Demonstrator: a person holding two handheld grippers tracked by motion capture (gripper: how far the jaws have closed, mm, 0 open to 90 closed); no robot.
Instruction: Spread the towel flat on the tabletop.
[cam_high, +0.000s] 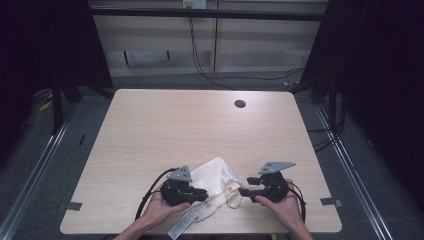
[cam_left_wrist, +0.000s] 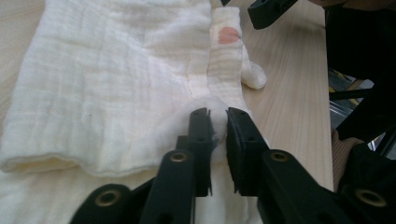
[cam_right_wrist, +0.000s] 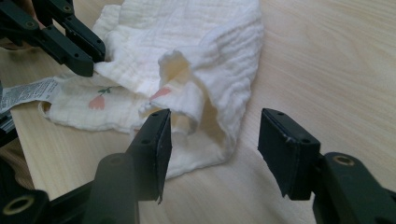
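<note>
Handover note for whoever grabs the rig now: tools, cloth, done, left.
Left tool: jaws nearly shut, pinching a fold of the cloth.
Right tool: open, jaws either side of the cloth's near corner, not touching.
Cloth: crumpled at the table's near edge between both hands, tag sticking out over the edge.
Done: left grip only.
Left: probably close the right tool on its corner, then spread or fold.

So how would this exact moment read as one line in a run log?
left gripper: shut on cloth fold | right gripper: open beside cloth edge, holding nothing | cloth: crumpled at table near edge
</note>
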